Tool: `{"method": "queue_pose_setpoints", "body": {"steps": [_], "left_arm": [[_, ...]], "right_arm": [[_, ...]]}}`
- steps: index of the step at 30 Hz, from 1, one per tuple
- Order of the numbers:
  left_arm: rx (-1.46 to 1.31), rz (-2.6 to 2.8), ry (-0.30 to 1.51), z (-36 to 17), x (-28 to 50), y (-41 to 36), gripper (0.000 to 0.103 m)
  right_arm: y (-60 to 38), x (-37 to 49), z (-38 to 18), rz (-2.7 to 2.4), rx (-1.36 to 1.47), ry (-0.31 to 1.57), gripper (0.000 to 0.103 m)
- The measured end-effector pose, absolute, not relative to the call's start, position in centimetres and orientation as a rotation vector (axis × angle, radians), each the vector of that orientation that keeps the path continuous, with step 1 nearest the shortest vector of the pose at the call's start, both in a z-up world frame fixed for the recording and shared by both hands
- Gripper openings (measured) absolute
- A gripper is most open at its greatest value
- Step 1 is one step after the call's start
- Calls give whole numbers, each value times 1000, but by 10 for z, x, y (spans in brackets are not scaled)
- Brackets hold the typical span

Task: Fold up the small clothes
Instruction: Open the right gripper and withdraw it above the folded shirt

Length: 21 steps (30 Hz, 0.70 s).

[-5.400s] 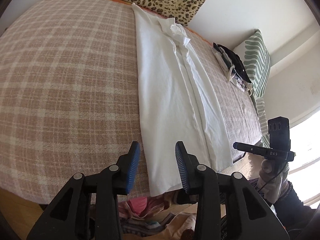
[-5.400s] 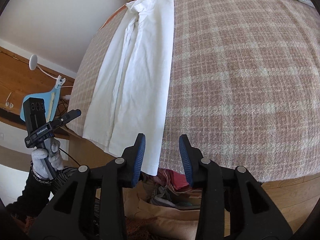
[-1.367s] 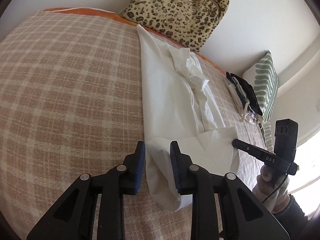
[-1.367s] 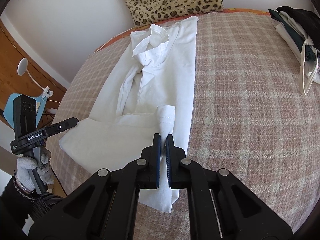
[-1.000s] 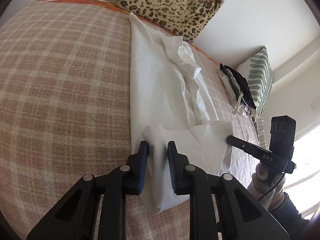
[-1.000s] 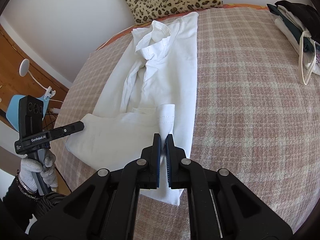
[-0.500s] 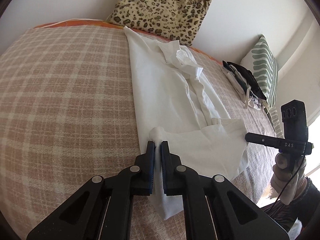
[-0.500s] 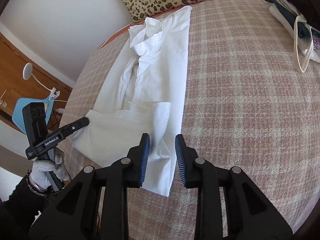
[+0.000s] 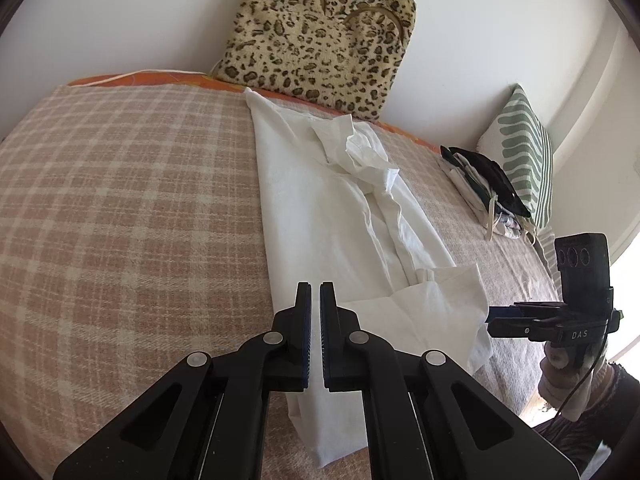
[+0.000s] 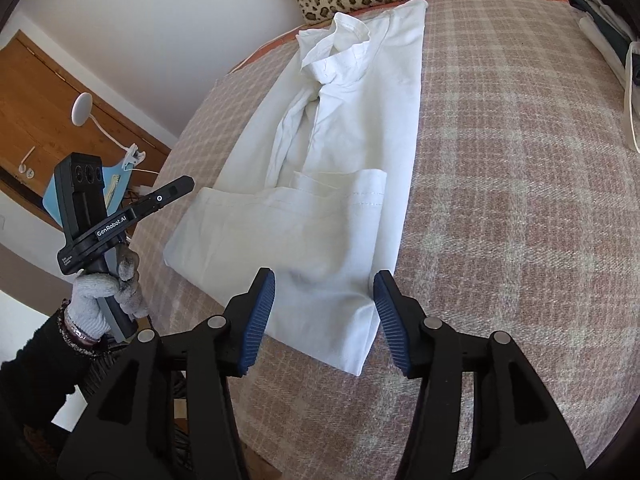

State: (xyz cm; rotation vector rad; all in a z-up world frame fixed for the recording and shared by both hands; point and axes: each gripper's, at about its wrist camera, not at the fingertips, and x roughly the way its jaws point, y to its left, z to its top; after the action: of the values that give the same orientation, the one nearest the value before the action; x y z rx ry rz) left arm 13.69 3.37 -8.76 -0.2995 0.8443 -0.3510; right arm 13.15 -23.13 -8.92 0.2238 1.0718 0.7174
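Note:
A white collared shirt [image 9: 332, 208] lies lengthwise on the checked bedspread [image 9: 120, 208], sides folded in, its bottom part folded up over the body. It also shows in the right wrist view [image 10: 344, 152], the folded-up hem [image 10: 340, 178] lying flat. My left gripper [image 9: 315, 292] has its jaws nearly together just above the shirt's near left edge, with no cloth between them. My right gripper [image 10: 324, 284] is open and empty above the folded near end, cloth showing between the fingers. Each gripper appears in the other's view, the left one [image 10: 176, 188] and the right one [image 9: 504, 314].
A leopard-print bag [image 9: 320, 36] leans on the wall behind the collar. A stack of folded clothes [image 9: 484, 184] and a green striped pillow [image 9: 524, 152] sit at the bed's right end. A wooden door and a blue object [image 10: 116, 184] are past the left bed edge.
Both grippers carried the hem up over the shirt body. The right gripper let go and opened wide. The left gripper's pinch of cloth is gone and it has drawn back a little.

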Motion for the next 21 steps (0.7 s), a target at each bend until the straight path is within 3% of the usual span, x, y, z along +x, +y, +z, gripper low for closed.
{"method": "queue_pose_setpoints", "body": {"steps": [2,3,7,18,20,21], "left_arm": [[-270,-369,859,-89,136,26,3],[-250,-365,865,-90,136,23,3],[-231,-353,892,-98,140,18,3],[-214,-338,909,-103,142,12,3],[-215,-340,908,-102,144,12,3],[-217,-339,906,-102,143,12,3]], "right_arm": [[-230,129,-94,722,197,1077,54],[-228,127,-96,720,181,1081,50],[-226,124,-94,671,105,1064,17],[-207,103,-85,613,-106,974,17],[-211,108,-90,594,-87,1001,24],[-214,109,-91,580,-79,1005,33]]}}
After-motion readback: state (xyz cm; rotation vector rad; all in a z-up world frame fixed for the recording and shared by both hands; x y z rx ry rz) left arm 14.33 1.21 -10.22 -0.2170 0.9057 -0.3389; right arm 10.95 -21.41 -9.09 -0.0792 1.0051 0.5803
